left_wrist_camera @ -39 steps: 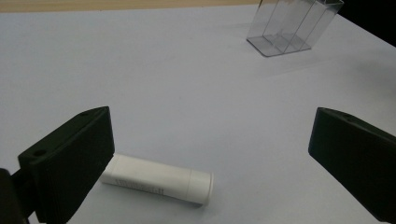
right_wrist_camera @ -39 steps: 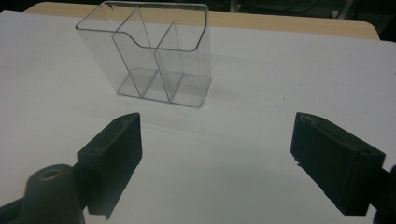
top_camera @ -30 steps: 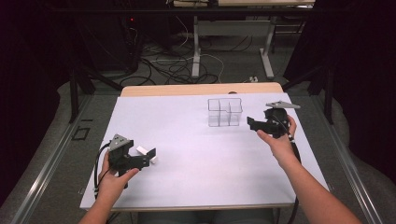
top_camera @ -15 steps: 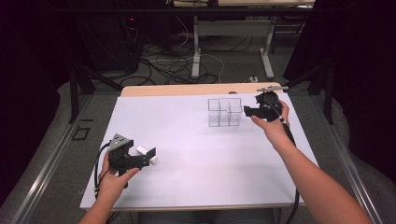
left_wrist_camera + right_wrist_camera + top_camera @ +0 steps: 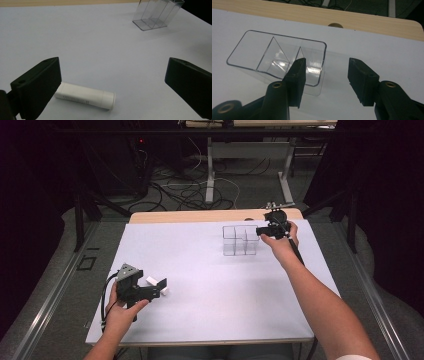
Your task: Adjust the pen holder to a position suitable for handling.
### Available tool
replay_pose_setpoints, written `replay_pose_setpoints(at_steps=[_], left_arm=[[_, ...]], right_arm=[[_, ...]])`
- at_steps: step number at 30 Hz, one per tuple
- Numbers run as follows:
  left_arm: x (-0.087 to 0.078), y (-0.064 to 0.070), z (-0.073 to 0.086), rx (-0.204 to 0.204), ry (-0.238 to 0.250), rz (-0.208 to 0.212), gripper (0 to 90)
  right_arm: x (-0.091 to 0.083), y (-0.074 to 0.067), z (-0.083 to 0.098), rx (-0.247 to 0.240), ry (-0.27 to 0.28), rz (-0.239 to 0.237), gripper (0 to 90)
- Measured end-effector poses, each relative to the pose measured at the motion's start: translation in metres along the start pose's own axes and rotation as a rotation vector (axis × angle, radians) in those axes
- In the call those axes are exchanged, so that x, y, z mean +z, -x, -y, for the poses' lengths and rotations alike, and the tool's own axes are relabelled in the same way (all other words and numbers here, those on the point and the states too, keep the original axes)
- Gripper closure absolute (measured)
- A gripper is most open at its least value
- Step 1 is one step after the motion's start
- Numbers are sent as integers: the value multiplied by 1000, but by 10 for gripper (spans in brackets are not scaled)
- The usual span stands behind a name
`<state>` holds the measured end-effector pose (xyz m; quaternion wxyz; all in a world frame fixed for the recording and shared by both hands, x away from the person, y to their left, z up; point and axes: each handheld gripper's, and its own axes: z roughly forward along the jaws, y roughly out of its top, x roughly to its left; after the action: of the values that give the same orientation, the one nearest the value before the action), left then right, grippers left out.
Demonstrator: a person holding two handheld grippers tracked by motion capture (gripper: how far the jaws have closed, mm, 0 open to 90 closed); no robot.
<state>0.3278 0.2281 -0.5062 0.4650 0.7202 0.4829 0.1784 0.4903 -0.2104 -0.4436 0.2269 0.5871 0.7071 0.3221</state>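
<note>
A white cylindrical tube (image 5: 155, 281) lies on its side on the white table sheet at the near left. My left gripper (image 5: 161, 289) stands open right by it. In the left gripper view the tube (image 5: 85, 96) rests between the wide-apart jaws, close to the left one, and my left gripper (image 5: 112, 82) holds nothing. A clear organizer (image 5: 235, 247) with three empty compartments stands at the far right. My right gripper (image 5: 259, 232) hovers open at its right end. In the right gripper view the left jaw overlaps the end compartment of the organizer (image 5: 287, 38), and my right gripper (image 5: 327, 72) is empty.
The white sheet (image 5: 210, 285) covers most of a wooden table whose bare far edge (image 5: 362, 20) has a round hole (image 5: 335, 25). Cables and desk legs lie on the floor beyond. The clear organizer (image 5: 155, 17) shows far off in the left gripper view.
My right gripper has moved away from the person and to the left, up to the organizer's right end. The left gripper and the tube have stayed put.
</note>
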Motion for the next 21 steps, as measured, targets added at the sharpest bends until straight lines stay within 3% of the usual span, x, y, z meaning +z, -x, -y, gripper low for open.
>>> replay_pose_setpoints(at_steps=[10, 21], left_arm=[[0, 0, 0, 2, -2, 4, 7], [0, 0, -1, 5, -1, 9, 7]], right_arm=[[21, -4, 3, -23, -15, 38, 538], [39, -4, 5, 20, -60, 39, 598]])
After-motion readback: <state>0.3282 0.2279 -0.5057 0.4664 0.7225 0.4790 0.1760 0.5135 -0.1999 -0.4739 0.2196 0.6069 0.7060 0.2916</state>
